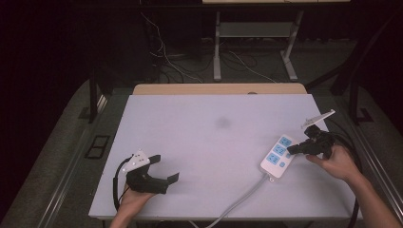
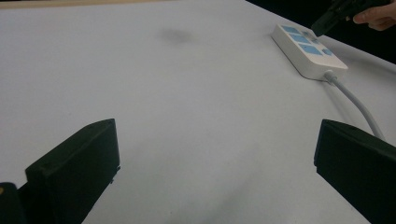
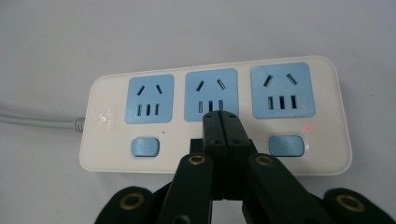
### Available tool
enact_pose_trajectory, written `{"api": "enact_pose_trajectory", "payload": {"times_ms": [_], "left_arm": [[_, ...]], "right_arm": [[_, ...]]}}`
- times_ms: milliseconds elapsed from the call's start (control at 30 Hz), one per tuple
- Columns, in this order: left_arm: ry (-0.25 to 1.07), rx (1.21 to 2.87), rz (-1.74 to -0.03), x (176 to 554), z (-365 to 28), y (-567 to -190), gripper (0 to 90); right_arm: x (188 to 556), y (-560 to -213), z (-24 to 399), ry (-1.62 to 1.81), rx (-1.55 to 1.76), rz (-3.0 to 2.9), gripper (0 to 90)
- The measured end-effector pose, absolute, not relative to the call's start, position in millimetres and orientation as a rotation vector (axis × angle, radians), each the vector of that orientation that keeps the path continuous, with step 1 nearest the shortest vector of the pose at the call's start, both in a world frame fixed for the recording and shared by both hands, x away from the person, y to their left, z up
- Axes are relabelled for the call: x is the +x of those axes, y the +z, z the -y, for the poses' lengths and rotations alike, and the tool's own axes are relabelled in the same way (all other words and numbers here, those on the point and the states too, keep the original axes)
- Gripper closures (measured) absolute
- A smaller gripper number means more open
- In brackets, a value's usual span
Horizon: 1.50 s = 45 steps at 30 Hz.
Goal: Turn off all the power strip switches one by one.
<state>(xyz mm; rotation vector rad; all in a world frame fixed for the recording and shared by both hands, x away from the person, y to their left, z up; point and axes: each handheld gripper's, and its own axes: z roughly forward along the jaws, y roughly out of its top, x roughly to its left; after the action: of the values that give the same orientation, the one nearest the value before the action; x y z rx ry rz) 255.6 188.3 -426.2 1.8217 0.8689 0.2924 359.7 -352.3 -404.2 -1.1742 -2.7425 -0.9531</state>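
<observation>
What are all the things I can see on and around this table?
Power strip: one, white with three blue sockets and blue buttons, a small red light lit, right side of the table.
Power strip cable: one, grey, running off the near edge.
Table: one, white top, wooden far edge.
Floor cables: several, behind the table.
Left gripper: one, black, jaws open, near left corner.
Right gripper: one, black, jaws shut, tips over the strip's middle button area.
</observation>
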Motion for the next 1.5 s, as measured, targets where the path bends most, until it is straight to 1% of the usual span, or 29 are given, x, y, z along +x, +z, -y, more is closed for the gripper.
{"api": "enact_pose_trajectory", "payload": {"times_ms": [367,1000,1500], "left_arm": [[0.29,1.826,-0.87,256.2,-187.2,-427.1,0.0],[0.29,1.834,-0.863,256.5,-186.2,-427.2,0.0],[0.295,1.832,-0.861,257.8,-184.8,-426.3,0.0]], "right_arm": [[357.4,-414.2,354.9,-1.004,-1.181,2.701,90.0],[355.9,-416.0,355.2,-1.027,-1.22,2.681,90.0],[352.0,-413.9,348.7,-0.974,-1.243,2.742,90.0]]}}
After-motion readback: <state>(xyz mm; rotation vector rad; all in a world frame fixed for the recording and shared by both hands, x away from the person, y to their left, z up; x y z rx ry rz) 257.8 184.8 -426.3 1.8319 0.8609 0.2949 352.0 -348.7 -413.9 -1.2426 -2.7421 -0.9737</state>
